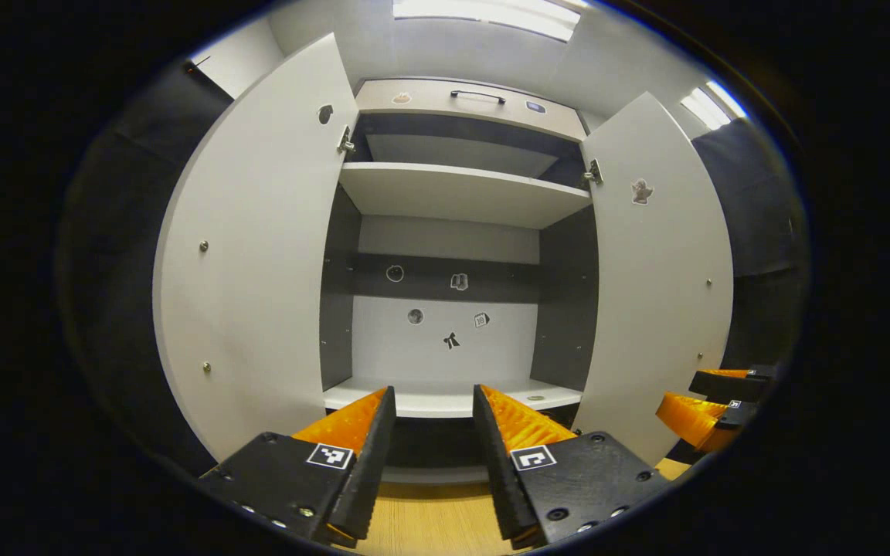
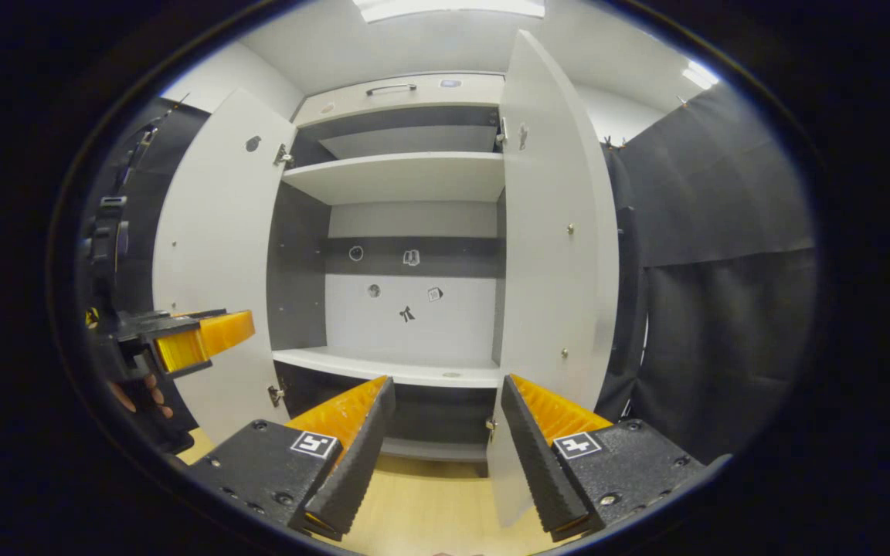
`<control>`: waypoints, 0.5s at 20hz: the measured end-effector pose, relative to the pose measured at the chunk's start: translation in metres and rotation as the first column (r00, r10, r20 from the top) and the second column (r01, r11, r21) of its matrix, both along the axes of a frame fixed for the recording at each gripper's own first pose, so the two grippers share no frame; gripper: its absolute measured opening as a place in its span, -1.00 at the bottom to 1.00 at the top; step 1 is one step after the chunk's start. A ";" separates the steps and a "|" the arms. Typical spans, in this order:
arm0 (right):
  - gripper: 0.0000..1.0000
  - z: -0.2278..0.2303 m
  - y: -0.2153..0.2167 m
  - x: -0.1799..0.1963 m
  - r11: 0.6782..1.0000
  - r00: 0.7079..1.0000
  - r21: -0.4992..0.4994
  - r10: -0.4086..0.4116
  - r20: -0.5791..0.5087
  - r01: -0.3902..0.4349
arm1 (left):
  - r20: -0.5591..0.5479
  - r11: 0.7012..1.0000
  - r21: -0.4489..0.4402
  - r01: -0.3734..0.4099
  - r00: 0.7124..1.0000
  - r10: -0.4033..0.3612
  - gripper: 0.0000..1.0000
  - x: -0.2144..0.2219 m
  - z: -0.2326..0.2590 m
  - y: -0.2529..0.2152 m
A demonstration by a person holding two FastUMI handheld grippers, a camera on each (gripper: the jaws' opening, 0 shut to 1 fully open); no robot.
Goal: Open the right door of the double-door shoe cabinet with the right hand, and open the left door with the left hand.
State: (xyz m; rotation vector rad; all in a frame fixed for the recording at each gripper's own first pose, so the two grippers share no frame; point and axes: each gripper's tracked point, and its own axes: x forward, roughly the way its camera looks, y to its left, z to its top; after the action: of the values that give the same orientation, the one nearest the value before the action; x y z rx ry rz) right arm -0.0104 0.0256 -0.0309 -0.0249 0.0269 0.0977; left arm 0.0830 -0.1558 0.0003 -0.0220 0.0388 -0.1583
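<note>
Left gripper view
Left gripper: we see its two fingers at the bottom, spread apart, with nothing between them.
Cabinet: it stands straight ahead of us, wide open, on a wood floor.
Left door: swung out to the left, its inner side facing us.
Right door: swung out to the right, with a small sticker near its top.
Shelves: one shelf up high, one low shelf just past the fingertips.
Back wall: we see a few small stickers on it.
Top: a drawer front with a dark handle.
Right gripper: we see it at the far right, near the bottom of the right door; we cannot tell from here if it is open.

Right gripper view
Right gripper: its fingers are at the bottom, spread apart, holding nothing.
Cabinet: ahead and a bit left, open.
Right door: close to us, just right of the middle, swung out.
Left door: swung out on the left.
Left gripper: we see it at the left, in front of the left door, with a hand under it.
Black cloth: hangs on the right.
</note>
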 end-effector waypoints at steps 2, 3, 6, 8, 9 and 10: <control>0.74 0.001 0.000 0.000 1.000 1.000 0.005 0.006 0.003 -0.006 | -0.015 1.000 0.002 0.022 1.000 -0.022 0.53 -0.003 -0.003 -0.009; 0.74 0.001 0.002 0.000 1.000 1.000 0.008 0.009 0.005 -0.009 | -0.014 1.000 0.007 0.023 1.000 -0.023 0.61 -0.003 -0.004 -0.010; 0.74 0.000 0.001 0.000 1.000 1.000 0.005 0.009 0.004 -0.009 | -0.014 1.000 0.024 0.014 1.000 -0.014 0.76 -0.006 -0.005 -0.011; 0.75 -0.002 0.000 0.001 1.000 1.000 0.008 0.002 0.005 -0.002 | -0.009 1.000 0.031 0.007 1.000 -0.006 0.77 -0.007 -0.007 -0.008; 0.75 -0.004 0.000 0.002 1.000 1.000 0.014 0.004 0.003 -0.004 | -0.010 0.999 0.032 -0.002 1.000 0.003 0.77 -0.007 -0.008 -0.005; 0.74 -0.006 0.002 0.002 1.000 1.000 0.020 0.008 -0.002 -0.008 | -0.015 1.000 0.028 -0.009 1.000 0.009 0.78 -0.007 -0.010 -0.003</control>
State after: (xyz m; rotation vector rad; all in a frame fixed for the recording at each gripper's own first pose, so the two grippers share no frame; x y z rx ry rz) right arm -0.0083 0.0279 -0.0364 -0.0046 0.0274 0.1061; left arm 0.0759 -0.1583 -0.0099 0.0044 0.0562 -0.1485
